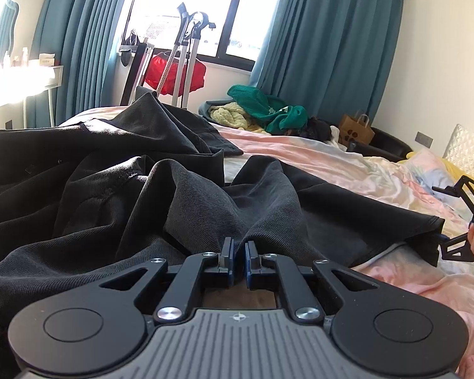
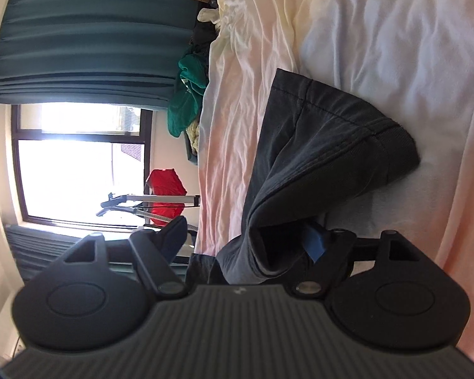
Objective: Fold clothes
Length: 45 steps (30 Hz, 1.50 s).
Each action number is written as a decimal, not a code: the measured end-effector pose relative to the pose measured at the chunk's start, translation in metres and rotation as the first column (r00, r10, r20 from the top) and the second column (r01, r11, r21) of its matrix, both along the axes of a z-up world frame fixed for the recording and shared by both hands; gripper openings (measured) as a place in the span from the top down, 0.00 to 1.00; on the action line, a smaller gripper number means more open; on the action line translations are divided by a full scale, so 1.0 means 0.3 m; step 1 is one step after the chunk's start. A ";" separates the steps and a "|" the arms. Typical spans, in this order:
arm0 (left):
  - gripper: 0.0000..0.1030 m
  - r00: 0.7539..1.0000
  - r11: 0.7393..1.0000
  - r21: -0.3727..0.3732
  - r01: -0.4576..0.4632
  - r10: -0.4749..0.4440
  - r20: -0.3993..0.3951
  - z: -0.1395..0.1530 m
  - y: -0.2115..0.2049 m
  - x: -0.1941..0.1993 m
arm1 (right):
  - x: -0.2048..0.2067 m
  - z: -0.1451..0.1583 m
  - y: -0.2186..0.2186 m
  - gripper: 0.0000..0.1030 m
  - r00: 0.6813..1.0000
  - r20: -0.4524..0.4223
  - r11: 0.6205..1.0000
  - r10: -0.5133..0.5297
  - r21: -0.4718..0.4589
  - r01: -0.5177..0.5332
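A dark grey garment [image 1: 110,195] lies rumpled across the pink and white bed sheet [image 1: 331,161]. My left gripper [image 1: 239,252] is shut on a bunched fold of it, and the cloth rises in creases to the fingertips. At the right edge of the left wrist view, my right gripper [image 1: 438,213] is turned on its side, its jaws wide apart around the garment's hemmed corner. In the right wrist view that hemmed end [image 2: 331,145] runs between the spread fingers of the right gripper [image 2: 246,240], touching the blue pad [image 2: 316,243] on one side; the other finger stands clear of the cloth.
A pile of green and yellow clothes [image 1: 268,110] sits at the bed's far edge, beside a brown paper bag [image 1: 355,129]. A garment steamer stand with a red cloth [image 1: 177,72] stands by the window between teal curtains [image 1: 325,47]. A quilted pillow [image 1: 467,145] lies at right.
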State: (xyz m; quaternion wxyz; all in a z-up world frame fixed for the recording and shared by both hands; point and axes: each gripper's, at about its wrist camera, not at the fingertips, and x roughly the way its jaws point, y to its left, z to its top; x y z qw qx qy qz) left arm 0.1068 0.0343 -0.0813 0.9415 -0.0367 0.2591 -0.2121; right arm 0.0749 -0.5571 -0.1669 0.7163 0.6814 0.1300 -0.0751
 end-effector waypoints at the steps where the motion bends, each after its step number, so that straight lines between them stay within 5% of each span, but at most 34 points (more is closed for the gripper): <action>1: 0.92 1.000 1.000 0.009 0.002 -0.002 0.005 0.002 -0.002 -0.003 | 0.007 0.009 0.000 0.24 1.000 -0.005 1.000 -0.011 -0.027 0.011; 4: 0.92 1.000 1.000 0.010 0.002 -0.002 0.002 0.003 0.000 -0.008 | 0.034 0.018 -0.020 0.28 0.999 -0.012 0.994 -0.046 -0.101 0.045; 7: 0.92 1.000 1.000 0.003 0.001 -0.001 0.001 0.003 0.007 -0.009 | 0.067 -0.017 -0.050 0.47 0.994 -0.092 0.989 -0.056 -0.140 0.043; 9: 0.91 1.000 1.000 -0.006 0.001 -0.001 -0.004 0.000 0.012 -0.007 | 0.076 -0.046 -0.065 0.76 0.986 -0.150 0.985 -0.078 -0.165 0.053; 14: 0.86 1.000 1.000 -0.030 0.003 -0.003 0.000 -0.004 0.034 -0.011 | 0.067 -0.058 -0.083 0.92 0.976 -0.172 0.973 -0.136 -0.206 0.100; 19: 0.83 1.000 0.998 -0.068 0.010 -0.010 0.005 -0.007 0.056 -0.025 | 0.035 0.086 -0.090 0.93 0.974 -0.029 0.905 -0.224 -0.378 0.197; 23: 0.81 1.000 0.996 -0.085 0.015 -0.014 0.010 0.004 0.064 -0.047 | 0.000 0.106 -0.134 0.93 0.943 -0.078 0.834 -0.323 -0.495 0.245; 26: 0.66 1.000 0.996 -0.091 -0.001 0.001 -0.005 0.017 0.075 -0.072 | 0.006 0.025 -0.171 0.93 0.921 -0.223 0.864 -0.318 -0.468 0.184; 30: 0.46 0.990 0.984 -0.158 -0.082 0.062 -0.126 0.034 0.120 -0.109 | -0.012 -0.051 -0.185 0.92 0.908 -0.281 0.901 -0.311 -0.390 0.188; 34: 0.23 0.955 0.940 -0.283 -0.189 0.108 -0.278 0.036 0.193 -0.142 | -0.020 -0.038 -0.163 0.90 0.908 -0.278 0.893 -0.314 -0.411 0.183; 38: 0.21 0.906 0.883 -0.366 -0.295 0.136 -0.401 0.012 0.253 -0.155 | -0.038 -0.027 -0.145 0.88 0.908 -0.287 0.901 -0.306 -0.395 0.179; 40: 0.20 0.878 0.856 -0.383 -0.348 0.154 -0.453 -0.009 0.271 -0.151 | -0.048 -0.029 -0.140 0.81 0.906 -0.306 0.913 -0.293 -0.371 0.170; 45: 0.20 0.798 0.765 -0.470 -0.440 0.093 -0.595 -0.093 0.302 -0.126 | -0.089 -0.040 -0.113 0.43 0.916 -0.316 0.952 -0.248 -0.252 0.171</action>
